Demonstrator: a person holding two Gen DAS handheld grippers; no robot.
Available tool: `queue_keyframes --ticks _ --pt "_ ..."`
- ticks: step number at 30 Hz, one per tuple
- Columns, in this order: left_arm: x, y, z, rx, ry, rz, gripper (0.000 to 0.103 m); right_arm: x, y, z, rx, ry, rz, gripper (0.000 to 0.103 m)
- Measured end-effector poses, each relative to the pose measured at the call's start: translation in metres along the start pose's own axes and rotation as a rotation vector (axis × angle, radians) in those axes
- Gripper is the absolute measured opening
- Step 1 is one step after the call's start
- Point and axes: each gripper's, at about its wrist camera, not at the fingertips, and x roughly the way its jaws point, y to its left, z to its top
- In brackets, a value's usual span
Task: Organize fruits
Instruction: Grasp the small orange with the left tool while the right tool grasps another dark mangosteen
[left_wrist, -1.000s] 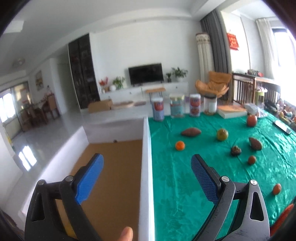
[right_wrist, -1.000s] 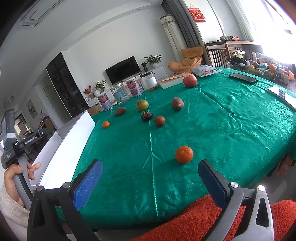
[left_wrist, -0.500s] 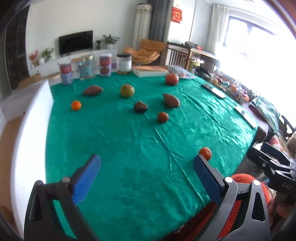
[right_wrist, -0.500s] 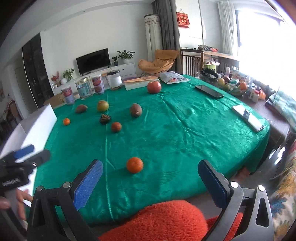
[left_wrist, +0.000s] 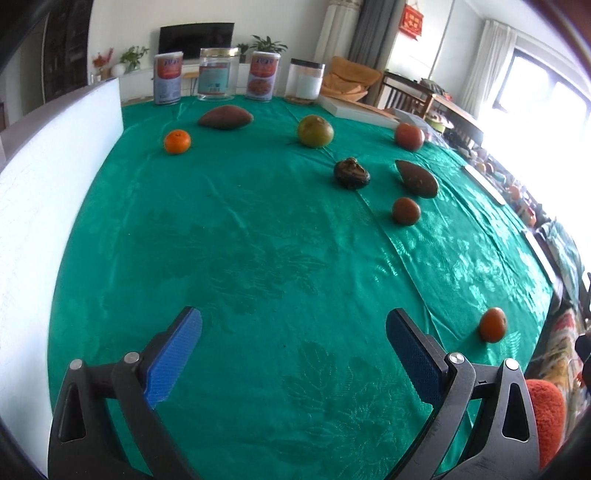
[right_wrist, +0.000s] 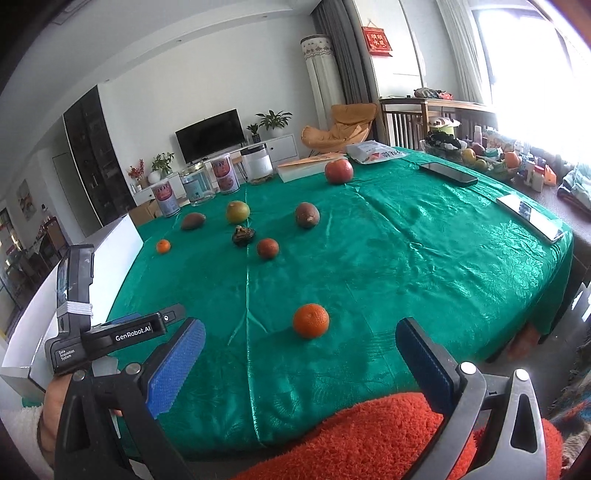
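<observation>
Several fruits lie spread on the green tablecloth (left_wrist: 258, 258). A near orange (right_wrist: 311, 320) sits by the front edge, just ahead of my open, empty right gripper (right_wrist: 300, 343); it also shows in the left wrist view (left_wrist: 492, 324). Farther off lie a small orange (left_wrist: 177, 141), a brown oval fruit (left_wrist: 225, 117), a green-yellow fruit (left_wrist: 315, 131), a dark shrivelled fruit (left_wrist: 351, 173), a small reddish fruit (left_wrist: 405, 210), another brown fruit (left_wrist: 416, 178) and a red apple (left_wrist: 409, 136). My left gripper (left_wrist: 293, 347) is open and empty above the cloth's near left part.
A white box wall (left_wrist: 44, 206) borders the table's left side. Several cans and jars (left_wrist: 214, 75) stand at the far edge beside a flat book (left_wrist: 360, 109). Two phones (right_wrist: 447, 172) (right_wrist: 528, 216) lie on the right side. An orange fuzzy cushion (right_wrist: 369, 435) is below the front edge.
The left gripper has swung from the box on the left to over the table and moved lower and closer to the cloth. The right gripper has moved forward a little. Both stay open.
</observation>
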Motion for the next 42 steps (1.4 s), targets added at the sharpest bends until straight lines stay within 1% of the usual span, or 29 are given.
queue_keyframes --ticks 4,8,16,30,34,36,39,42 --pt "0.005 0.005 -0.002 -0.003 -0.012 0.034 0.099 0.002 0.0 0.0 0.001 0.006 -0.008 0.102" --pt "0.004 0.005 -0.003 -0.002 -0.028 0.034 0.099 0.001 -0.001 0.0 0.0 -0.001 -0.01 0.102" --pt "0.006 0.001 -0.002 0.024 -0.011 0.033 0.099 -0.007 0.003 0.0 -0.019 -0.029 -0.02 0.102" --pt "0.008 -0.005 -0.004 0.058 -0.006 0.047 0.099 -0.01 0.003 0.0 -0.024 -0.045 -0.012 0.102" --pt "0.008 -0.005 -0.004 0.059 -0.01 0.042 0.099 -0.006 0.001 -0.001 -0.014 -0.027 -0.001 0.102" --pt "0.009 -0.004 -0.003 0.054 -0.001 0.043 0.099 -0.005 -0.001 0.0 -0.008 -0.024 0.005 0.102" --pt "0.014 -0.002 -0.001 0.039 0.035 0.046 0.099 -0.006 -0.002 0.0 -0.004 -0.027 0.015 0.102" --pt "0.016 -0.005 -0.001 0.046 0.045 0.072 0.1 -0.005 -0.004 0.0 0.005 -0.027 0.029 0.102"
